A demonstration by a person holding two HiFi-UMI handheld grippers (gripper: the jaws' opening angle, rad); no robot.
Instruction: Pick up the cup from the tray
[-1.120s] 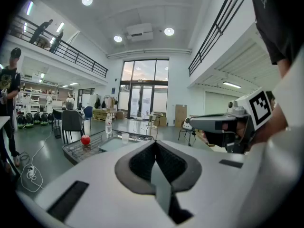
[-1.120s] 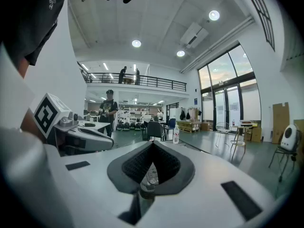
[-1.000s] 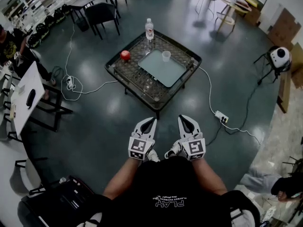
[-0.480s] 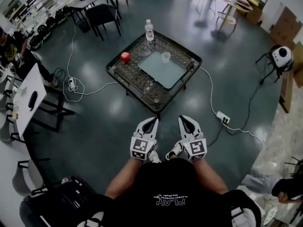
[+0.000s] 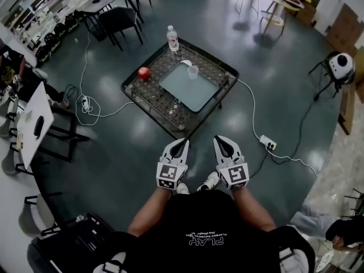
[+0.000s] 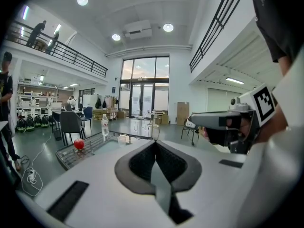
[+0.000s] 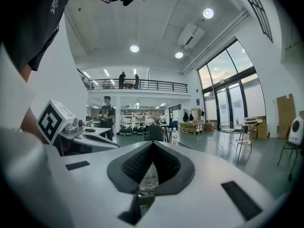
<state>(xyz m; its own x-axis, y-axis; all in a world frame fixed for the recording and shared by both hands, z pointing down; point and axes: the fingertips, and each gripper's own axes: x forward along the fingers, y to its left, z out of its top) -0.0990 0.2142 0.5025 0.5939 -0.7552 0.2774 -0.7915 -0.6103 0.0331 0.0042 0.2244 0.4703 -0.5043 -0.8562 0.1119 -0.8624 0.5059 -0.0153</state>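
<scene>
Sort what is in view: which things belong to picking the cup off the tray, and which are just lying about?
Job in hand: cup; tray it stands on; left claw and right claw, both shut, short of the table.

Lying about: water bottle; red round object; power strip on the floor.

The cup (image 5: 193,71) stands on the tray's (image 5: 187,90) far edge, bottle (image 5: 172,38) behind it.

It was a big, open, workshop-like lab: behind the low black wire-mesh table (image 5: 151,94) stood cluttered white workbenches (image 5: 96,1), with a black-railed mezzanine (image 6: 71,57) above.
</scene>
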